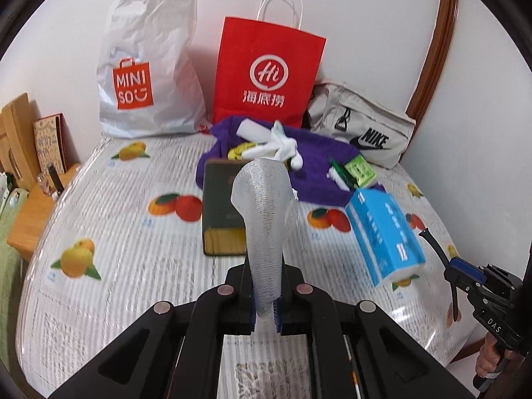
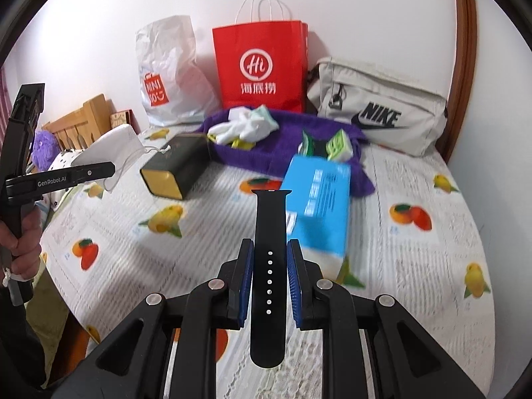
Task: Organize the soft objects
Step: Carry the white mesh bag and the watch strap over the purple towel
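Left gripper (image 1: 264,299) is clamped tight on a white mesh pouch (image 1: 262,206), and the pouch rises from the jaws toward mid-frame, long axis running away from the camera, flaring wider at its far end. Over in the right wrist view that pouch shows at mid left, lying flat out from the fingers with a drawstring dangling below it, clear of the table.

Right gripper (image 2: 270,279) is squeezed onto a black watch strap (image 2: 269,266), blue pads pressing its two edges. Strap runs straight along the fingers, lug end pointing up the frame, holed tail hanging back toward the camera.

Below both, the fruit-print tablecloth (image 1: 116,219) lies bare across the lower left and centre of the left view: good open room there. Crowding starts further up: a dark box (image 1: 221,212) at centre, a blue tissue pack (image 1: 385,232) to the right, and a purple cloth (image 1: 319,153) heaped with white gloves (image 1: 279,143), possibly more; it's blurred. Bags line the wall along the far table edge.
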Demonstrator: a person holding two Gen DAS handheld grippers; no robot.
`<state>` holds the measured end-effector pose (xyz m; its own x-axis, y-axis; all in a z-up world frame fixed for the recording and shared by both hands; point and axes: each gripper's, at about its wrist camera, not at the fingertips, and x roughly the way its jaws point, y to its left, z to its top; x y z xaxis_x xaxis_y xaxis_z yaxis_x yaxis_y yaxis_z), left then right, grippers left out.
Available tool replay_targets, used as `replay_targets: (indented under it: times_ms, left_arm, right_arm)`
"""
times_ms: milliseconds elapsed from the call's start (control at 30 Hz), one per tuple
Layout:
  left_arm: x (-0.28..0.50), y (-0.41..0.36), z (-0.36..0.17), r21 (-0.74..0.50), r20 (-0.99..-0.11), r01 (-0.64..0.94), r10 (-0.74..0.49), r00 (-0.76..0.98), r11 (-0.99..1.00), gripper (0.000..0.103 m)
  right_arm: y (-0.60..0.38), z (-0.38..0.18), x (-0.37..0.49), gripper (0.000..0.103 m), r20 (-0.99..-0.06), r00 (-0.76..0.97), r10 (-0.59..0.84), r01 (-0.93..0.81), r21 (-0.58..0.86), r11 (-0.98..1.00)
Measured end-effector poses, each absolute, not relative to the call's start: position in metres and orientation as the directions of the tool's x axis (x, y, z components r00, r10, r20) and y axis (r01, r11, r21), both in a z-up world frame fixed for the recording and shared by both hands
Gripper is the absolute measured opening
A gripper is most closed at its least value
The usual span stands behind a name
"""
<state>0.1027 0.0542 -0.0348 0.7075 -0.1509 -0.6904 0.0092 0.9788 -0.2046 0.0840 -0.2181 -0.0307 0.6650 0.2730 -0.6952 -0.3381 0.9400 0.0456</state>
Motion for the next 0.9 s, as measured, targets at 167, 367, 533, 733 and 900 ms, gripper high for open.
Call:
replay_targets:
  times_ms: [167, 367, 533, 733, 900]
  left_arm:
    - [0.117, 0.055, -0.022, -0.202, -0.676, 0.011, -0.148, 0.722, 0.979, 0.008]
    - [0.139, 0.055, -0.012, -0.193, -0.672, 0.010, -0.140, 0.727, 0.981, 0.008]
    - [0.158, 0.053, -0.006, -0.188, -0.669, 0.011, -0.136, 0.731, 0.982, 0.008]
    - [0.185, 0.051, -0.005, -0.186, -0.672, 0.019, -0.142, 0.726, 0.982, 0.008]
    - [0.211, 0.050, -0.010, -0.177, -0.691, 0.020, -0.139, 0.709, 0.984, 0.008]
  right_arm:
    - [-0.217, -0.021, 0.102, 0.020, -0.682, 0.681, 0.266, -0.333, 0.036, 0.942]
    - [-0.217, -0.014, 0.129, 0.020, -0.673, 0.692, 0.261, -0.321, 0.037, 0.946]
    - [-0.214, -0.009, 0.151, 0.020, -0.668, 0.697, 0.262, -0.320, 0.038, 0.947]
    - [-0.211, -0.004, 0.179, 0.020, -0.661, 0.702, 0.264, -0.322, 0.036, 0.946]
    - [-0.210, -0.004, 0.203, 0.020, -0.657, 0.707, 0.260, -0.315, 0.037, 0.948]
